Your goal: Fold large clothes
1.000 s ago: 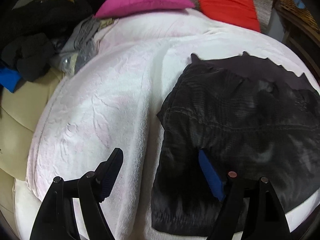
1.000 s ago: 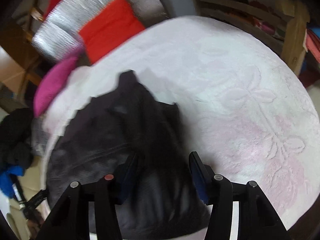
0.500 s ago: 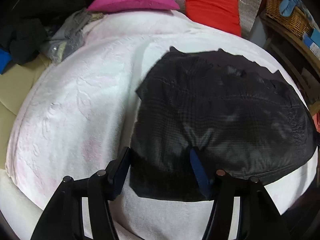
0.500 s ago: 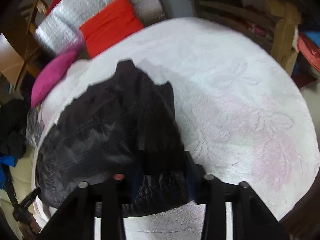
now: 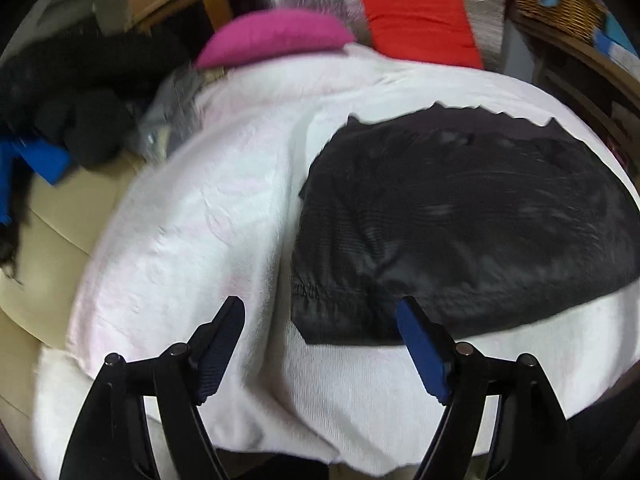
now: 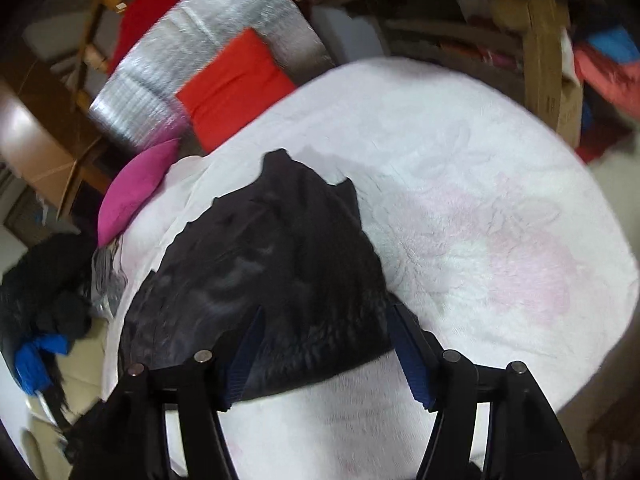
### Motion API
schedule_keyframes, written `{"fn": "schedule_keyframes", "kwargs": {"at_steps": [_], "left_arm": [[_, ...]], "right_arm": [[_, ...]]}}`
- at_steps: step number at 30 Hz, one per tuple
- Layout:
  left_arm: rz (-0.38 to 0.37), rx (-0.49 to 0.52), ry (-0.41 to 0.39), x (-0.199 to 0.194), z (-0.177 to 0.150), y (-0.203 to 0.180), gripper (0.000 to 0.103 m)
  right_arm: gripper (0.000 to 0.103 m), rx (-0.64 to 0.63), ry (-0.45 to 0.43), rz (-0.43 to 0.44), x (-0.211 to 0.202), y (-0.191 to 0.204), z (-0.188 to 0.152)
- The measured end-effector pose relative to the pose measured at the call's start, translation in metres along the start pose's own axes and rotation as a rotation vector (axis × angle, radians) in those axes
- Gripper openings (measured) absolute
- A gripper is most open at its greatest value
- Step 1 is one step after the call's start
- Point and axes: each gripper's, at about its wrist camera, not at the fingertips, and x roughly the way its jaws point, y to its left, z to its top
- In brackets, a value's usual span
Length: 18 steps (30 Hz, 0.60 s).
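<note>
One dark garment on a white-covered bed, both grippers spread above its near edge.

Most of both views is taken by the white blanket [image 5: 208, 240], faintly patterned in pink, which covers the bed; wooden furniture [image 6: 548, 60] crowds the room beyond, and a silver reflective panel [image 6: 192, 60] leans at the head. On the blanket lies the black garment [image 5: 460, 232], folded into a compact mound with a jagged far hem. A red cushion [image 5: 420, 24] and a magenta pillow [image 5: 272, 36] sit at the head end, and a pile of dark clothes [image 5: 72, 92] lies off the left side. The left gripper [image 5: 320, 332] has its jaws wide apart, holding nothing, near the garment's near-left corner. The right gripper [image 6: 324, 340] is likewise wide open, empty, over the garment's near edge.
</note>
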Motion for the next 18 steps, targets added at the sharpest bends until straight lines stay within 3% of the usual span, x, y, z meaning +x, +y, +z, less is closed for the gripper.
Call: {"fn": "schedule_keyframes", "kwargs": {"at_steps": [6,8,11,18], "left_arm": [[0.008,-0.015,-0.106,-0.078,-0.011,-0.014,0.079],[0.013,-0.009,-0.147,-0.103,-0.013,-0.018,0.088],[0.032,-0.008,-0.240,-0.144,-0.017,-0.018,0.089],[0.021,-0.034,-0.344,-0.207,-0.025,-0.009,0.091]], "right_arm": [[0.071,-0.137,-0.051,0.030,-0.050,0.053,-0.030],[0.072,-0.178,-0.063,0.032,-0.066,0.072,-0.043],[0.072,-0.254,-0.098,0.033,-0.092,0.104,-0.066],[0.072,-0.398,-0.209,-0.031,-0.143,0.160,-0.111]]}}
